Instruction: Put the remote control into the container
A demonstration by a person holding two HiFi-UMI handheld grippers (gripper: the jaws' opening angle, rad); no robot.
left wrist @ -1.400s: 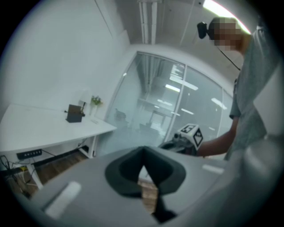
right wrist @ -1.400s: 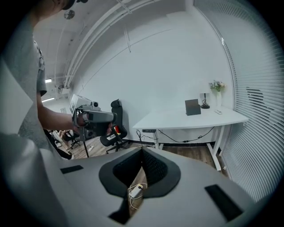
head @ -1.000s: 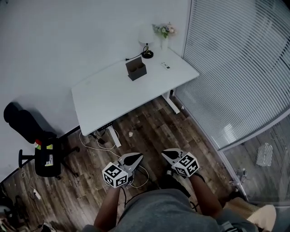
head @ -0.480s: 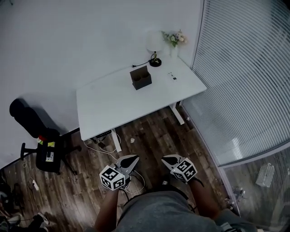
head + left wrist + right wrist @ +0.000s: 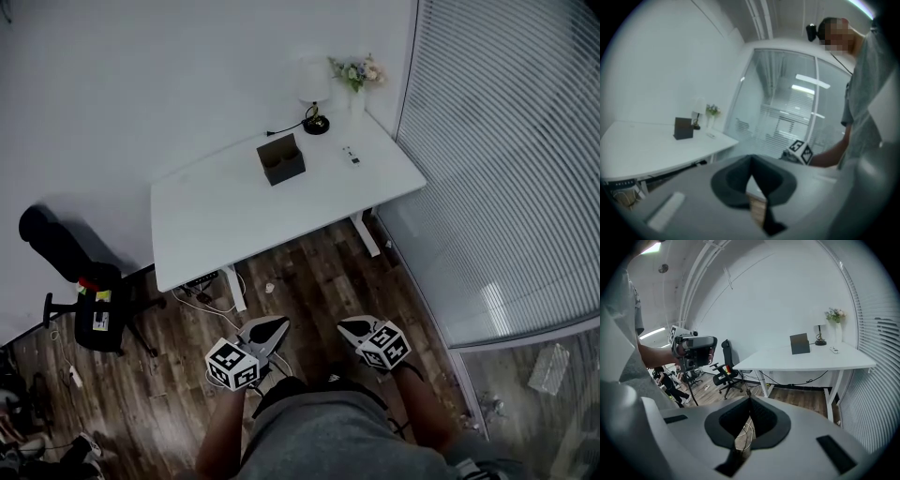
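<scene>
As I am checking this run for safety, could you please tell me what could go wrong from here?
1. The remote is small and lies near the lamp and vase; a reach could knock them over.
2. Cables trail on the floor by the desk, perhaps a trip hazard when stepping closer.
3. The left gripper and right gripper are both shut; they must open before grasping.

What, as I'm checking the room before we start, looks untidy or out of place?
Only the floor: loose cables lie under the desk, at its left end, with a small white scrap nearby. The container stands upright.
</scene>
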